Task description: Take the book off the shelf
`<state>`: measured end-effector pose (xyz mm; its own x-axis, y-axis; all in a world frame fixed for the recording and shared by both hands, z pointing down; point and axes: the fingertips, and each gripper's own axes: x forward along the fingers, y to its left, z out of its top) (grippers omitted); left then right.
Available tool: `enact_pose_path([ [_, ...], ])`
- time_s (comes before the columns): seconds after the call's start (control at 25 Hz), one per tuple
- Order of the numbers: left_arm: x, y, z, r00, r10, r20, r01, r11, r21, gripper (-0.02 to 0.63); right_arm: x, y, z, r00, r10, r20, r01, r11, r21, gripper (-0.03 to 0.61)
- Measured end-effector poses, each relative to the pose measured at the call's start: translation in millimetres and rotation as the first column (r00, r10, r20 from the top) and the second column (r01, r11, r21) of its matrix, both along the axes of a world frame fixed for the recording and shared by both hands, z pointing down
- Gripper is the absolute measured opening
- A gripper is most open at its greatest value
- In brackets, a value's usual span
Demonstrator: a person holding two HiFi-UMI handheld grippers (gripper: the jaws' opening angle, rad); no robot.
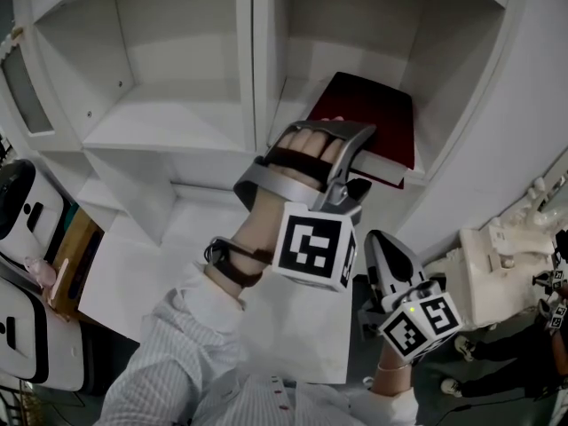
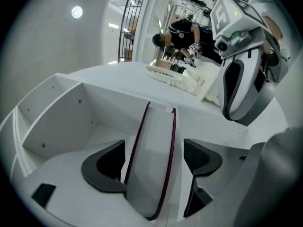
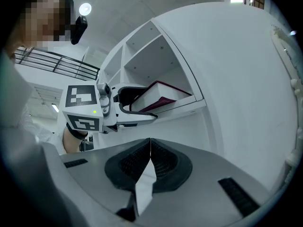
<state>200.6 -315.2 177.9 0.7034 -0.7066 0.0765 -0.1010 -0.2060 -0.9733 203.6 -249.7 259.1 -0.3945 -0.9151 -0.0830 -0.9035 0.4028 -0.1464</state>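
Jaws of the left gripper [image 2: 155,161] stand apart, one on each side of the dark red book [image 2: 150,145], the right one just clear of its cover. That book lies flat in the white shelf's [image 1: 253,69] right compartment, its near end at the shelf's front edge. In front of the shelf, the right gripper [image 3: 148,162] has its jaws pressed together with nothing between them
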Motion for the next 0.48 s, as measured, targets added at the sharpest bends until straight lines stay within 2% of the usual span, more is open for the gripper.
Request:
enact_pose_path([
  [0.04, 0.1, -0.5, -1.1, 1.000, -0.005, 0.001, 0.005, 1.000, 0.010, 0.396, 0.5, 0.0, 0.0, 1.000, 0.001, 0.000, -0.001, 1.000, -0.001, 0.014],
  [0.08, 0.0, -0.7, -2.5, 1.000, -0.010, 0.002, 0.010, 1.000, 0.021, 0.367, 1.1, 0.0, 0.0, 1.000, 0.002, -0.001, -0.002, 1.000, -0.001, 0.014],
  [0.12, -0.1, -0.5, -3.5, 1.000, -0.013, 0.003, 0.013, 0.999, 0.029, 0.307, 1.6, -0.1, -0.2, 1.000, 0.003, -0.001, -0.003, 1.000, -0.001, 0.014],
  [0.16, -0.1, -0.4, -4.0, 1.000, -0.014, 0.006, 0.014, 0.999, 0.034, 0.287, 2.0, -0.2, -0.3, 1.000, 0.003, -0.001, -0.003, 1.000, 0.000, 0.014],
  [0.48, -0.6, 0.4, -2.1, 0.999, -0.021, 0.041, 0.020, 0.999, 0.036, 0.258, 0.5, -2.0, 1.0, 1.000, 0.002, 0.000, -0.002, 1.000, -0.003, 0.014],
])
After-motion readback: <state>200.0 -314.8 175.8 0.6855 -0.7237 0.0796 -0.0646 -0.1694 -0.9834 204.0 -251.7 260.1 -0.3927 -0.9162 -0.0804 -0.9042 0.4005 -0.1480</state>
